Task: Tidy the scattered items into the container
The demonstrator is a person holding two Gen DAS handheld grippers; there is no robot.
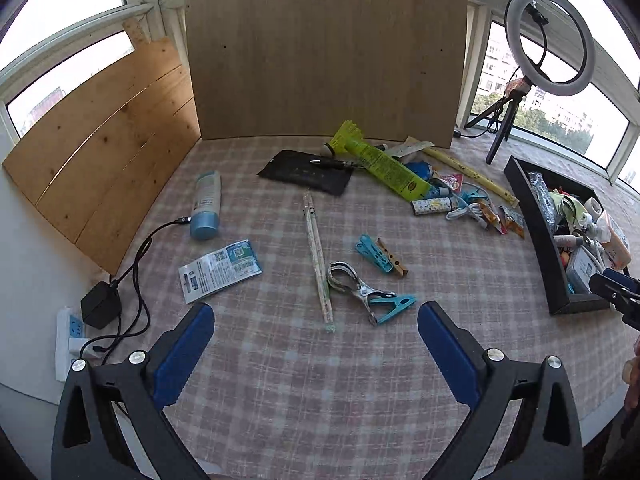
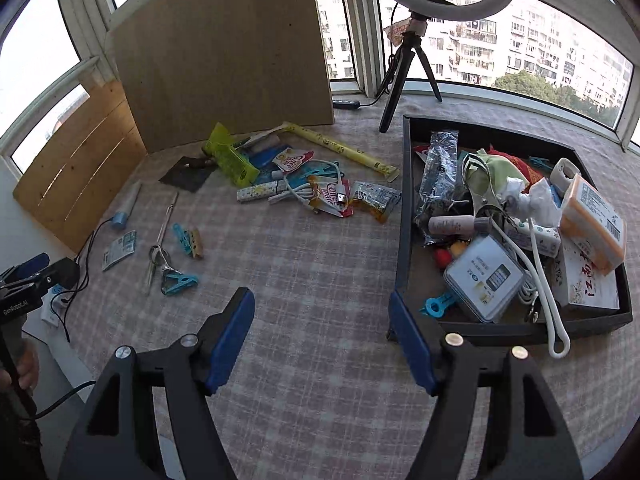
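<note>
You had the black tray (image 2: 404,216) already crowded, yet clips (image 1: 380,256), packets and a blue bottle (image 1: 206,204) lay scattered on the worktop (image 1: 280,360), both hand-held grippers (image 1: 316,332) (image 2: 322,328) released and empty.

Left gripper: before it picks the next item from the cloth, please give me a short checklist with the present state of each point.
1. Left gripper jaws open and empty: ok.
2. Right gripper jaws open and empty: ok.
3. Items within view ahead of the left gripper: ok; metal clip, teal peg and straw lie nearest.
4. Nearest items apart from each other: not ok; clip, peg and straw touch or overlap.
5. Room in the tray: not ok; it is piled full, and a white cable hangs over its rim.
6. Path over the cloth to the tray clear: ok.
</note>
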